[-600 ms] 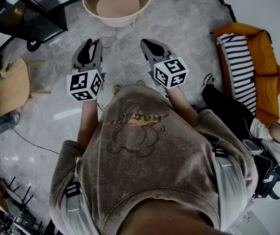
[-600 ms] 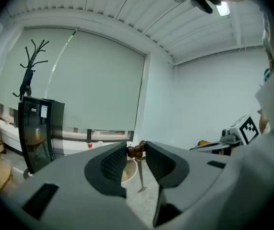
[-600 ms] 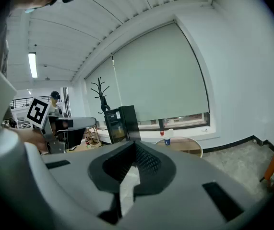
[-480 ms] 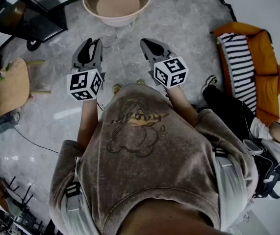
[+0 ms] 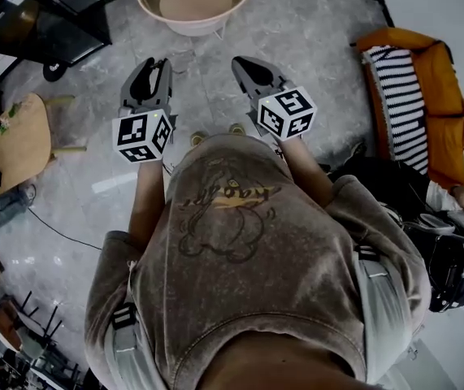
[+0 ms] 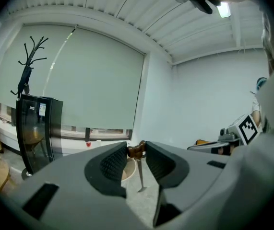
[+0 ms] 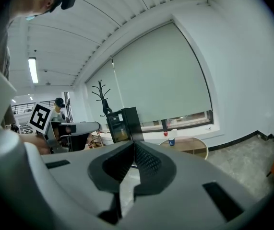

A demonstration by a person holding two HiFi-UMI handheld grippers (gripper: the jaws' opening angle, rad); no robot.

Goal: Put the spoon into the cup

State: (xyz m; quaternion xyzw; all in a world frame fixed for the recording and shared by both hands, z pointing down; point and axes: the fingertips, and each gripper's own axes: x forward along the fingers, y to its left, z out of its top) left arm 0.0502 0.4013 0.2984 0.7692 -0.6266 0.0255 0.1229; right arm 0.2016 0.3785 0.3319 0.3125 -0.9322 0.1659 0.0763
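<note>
Left gripper view alone shows the spoon (image 6: 139, 170) pinched in the left claw (image 6: 137, 148) — the right claw (image 7: 133, 144) is closed, empty.

Grey floor (image 5: 297, 47) carries round table (image 5: 195, 0) and orange sofa (image 5: 449, 136).

We are counting two grippers, left gripper (image 5: 154, 63) and right gripper (image 5: 240, 61); one spoon (image 6: 136, 151); one cup (image 7: 171, 139); one round table (image 5: 191, 28); one coat stand (image 6: 29, 71).
</note>
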